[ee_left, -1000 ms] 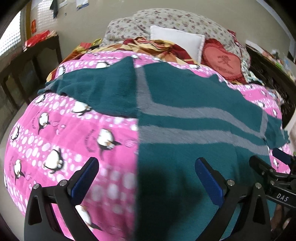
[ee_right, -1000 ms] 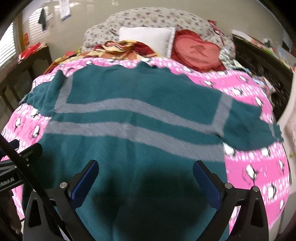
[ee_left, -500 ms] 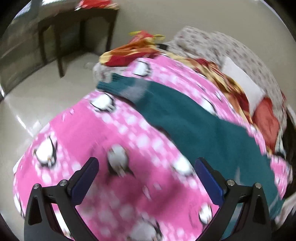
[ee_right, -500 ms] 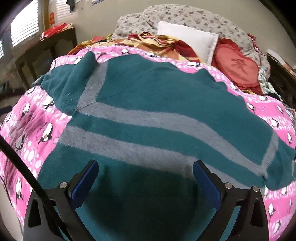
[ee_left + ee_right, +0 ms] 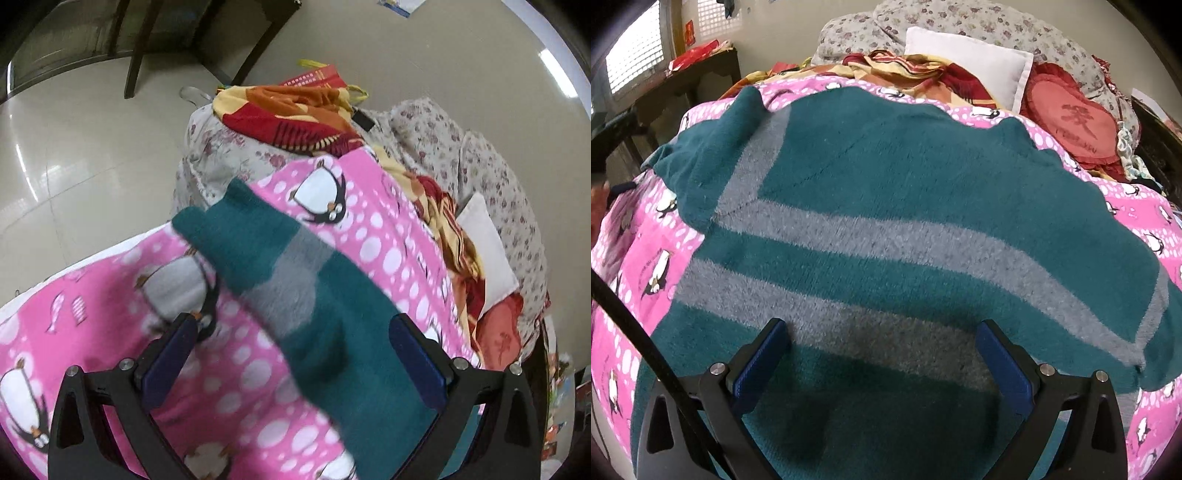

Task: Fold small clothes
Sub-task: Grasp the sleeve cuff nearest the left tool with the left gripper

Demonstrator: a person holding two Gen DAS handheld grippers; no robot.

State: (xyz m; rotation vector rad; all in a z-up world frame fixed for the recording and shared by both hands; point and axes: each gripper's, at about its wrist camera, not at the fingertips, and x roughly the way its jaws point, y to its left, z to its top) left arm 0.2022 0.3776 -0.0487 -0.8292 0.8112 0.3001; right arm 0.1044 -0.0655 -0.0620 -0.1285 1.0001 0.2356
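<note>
On pink penguin bedspread [image 5: 642, 254], teal sweater [image 5: 905, 192] beneath both grippers' wide-spread, empty fingers [image 5: 761, 365].

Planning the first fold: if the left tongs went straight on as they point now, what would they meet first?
Probably the teal sweater's sleeve, lying between the open left tongs on the pink penguin blanket; depth is unclear.

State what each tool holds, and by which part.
Nothing. Left tool and right tool are both open above the teal sweater, gripping no part.
</note>
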